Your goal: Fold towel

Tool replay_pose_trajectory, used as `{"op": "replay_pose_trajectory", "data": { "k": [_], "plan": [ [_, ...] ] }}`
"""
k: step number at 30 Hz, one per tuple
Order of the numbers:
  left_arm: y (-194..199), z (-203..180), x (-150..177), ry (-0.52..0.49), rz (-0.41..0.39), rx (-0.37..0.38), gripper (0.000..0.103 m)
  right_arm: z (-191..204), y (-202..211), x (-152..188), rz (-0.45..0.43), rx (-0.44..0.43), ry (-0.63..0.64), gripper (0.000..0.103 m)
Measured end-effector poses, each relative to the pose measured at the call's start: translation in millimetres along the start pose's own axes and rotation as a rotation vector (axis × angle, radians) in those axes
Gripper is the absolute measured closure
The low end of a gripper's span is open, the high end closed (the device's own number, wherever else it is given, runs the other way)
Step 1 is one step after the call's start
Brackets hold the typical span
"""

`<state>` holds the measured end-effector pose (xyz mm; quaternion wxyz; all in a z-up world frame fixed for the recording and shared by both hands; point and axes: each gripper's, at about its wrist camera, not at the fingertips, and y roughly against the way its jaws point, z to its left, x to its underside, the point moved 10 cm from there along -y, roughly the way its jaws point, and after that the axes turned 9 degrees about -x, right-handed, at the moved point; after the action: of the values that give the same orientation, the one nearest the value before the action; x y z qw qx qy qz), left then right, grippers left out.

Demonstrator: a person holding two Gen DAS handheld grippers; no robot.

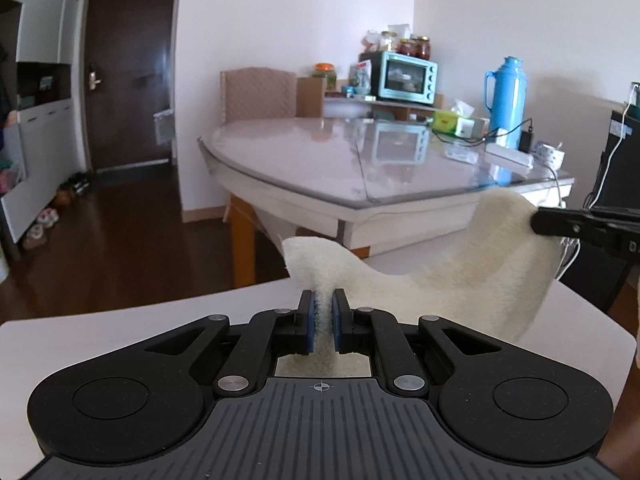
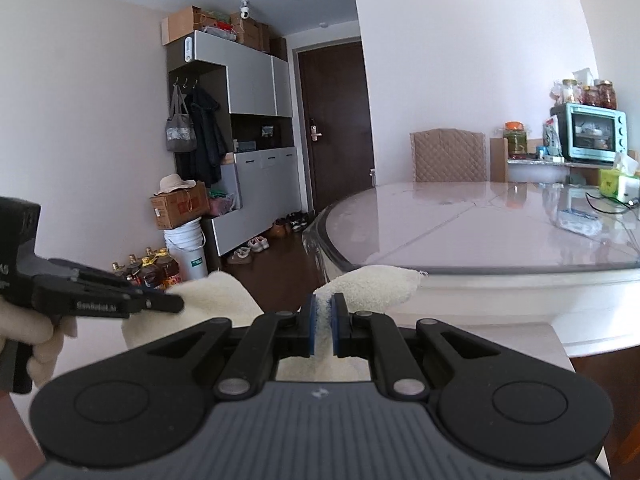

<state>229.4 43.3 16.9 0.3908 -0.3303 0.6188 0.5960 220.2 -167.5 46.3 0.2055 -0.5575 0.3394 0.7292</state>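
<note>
Towel point(image 1: 460, 280), cream and fluffy, hangs between both grippers above the white table point(image 1: 120, 328). Left gripper point(image 1: 323, 320) is clamped on one corner, right gripper point(image 2: 323, 322) on another. Beyond the towel stands a glass-topped table point(image 1: 320, 152), with a blue flask point(image 1: 506, 100) at its far side.

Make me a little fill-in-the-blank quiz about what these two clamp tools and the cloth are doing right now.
1. Both the left gripper and the right gripper are pinching the same cream-coloured ____.
2. The towel sags between the two grippers, so each one holds a different ____ of it.
3. On the big glass-topped table stands a tall thermos coloured ____.
4. The small oven behind that table is coloured ____.

Missing words: towel; corner; blue; turquoise
</note>
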Motion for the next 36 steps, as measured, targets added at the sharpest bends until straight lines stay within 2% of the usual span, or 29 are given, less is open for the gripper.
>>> {"op": "replay_pose_trajectory", "data": {
  "k": [5,12,17,22,24,25,26,27,28,32,36],
  "plan": [
    [26.7,-4.6,-0.3,-0.020,-0.003,0.041,0.094,7.9,16.9,-1.6,0.009,-0.040,-0.006,0.094],
    [59.9,-7.1,22.9,-0.041,0.050,0.034,0.093,13.5,53.0,17.8,0.058,-0.065,-0.066,0.094],
    [46.9,-5.5,20.0,-0.076,0.036,-0.013,0.093,7.8,42.1,23.9,0.073,-0.058,-0.041,0.094],
    [21.2,0.7,0.5,-0.078,-0.030,-0.080,0.092,0.8,17.7,9.2,-0.002,-0.050,0.024,0.094],
    [18.7,2.8,-0.8,-0.064,-0.050,-0.091,0.087,1.2,13.4,6.1,-0.033,-0.057,0.043,0.094],
    [17.1,3.1,4.1,-0.065,-0.035,-0.092,0.084,4.6,11.8,11.1,-0.024,-0.073,0.044,0.094],
    [13.8,3.2,15.2,-0.069,-0.002,-0.089,0.073,6.6,11.9,15.2,-0.014,-0.083,0.044,0.094],
    [11.2,2.2,27.7,-0.074,0.034,-0.080,0.067,10.4,10.7,30.0,0.024,-0.102,0.046,0.094],
    [9.4,1.6,42.2,-0.075,0.070,-0.071,0.065,11.8,11.0,36.8,0.041,-0.101,0.046,0.094],
    [12.3,2.3,82.3,-0.064,0.150,-0.040,0.065,17.6,16.4,84.5,0.150,-0.109,0.018,0.094],
    [16.1,4.2,85.1,-0.070,0.146,-0.027,0.065,25.7,33.4,110.4,0.211,-0.104,0.009,0.094]
  ]
}}
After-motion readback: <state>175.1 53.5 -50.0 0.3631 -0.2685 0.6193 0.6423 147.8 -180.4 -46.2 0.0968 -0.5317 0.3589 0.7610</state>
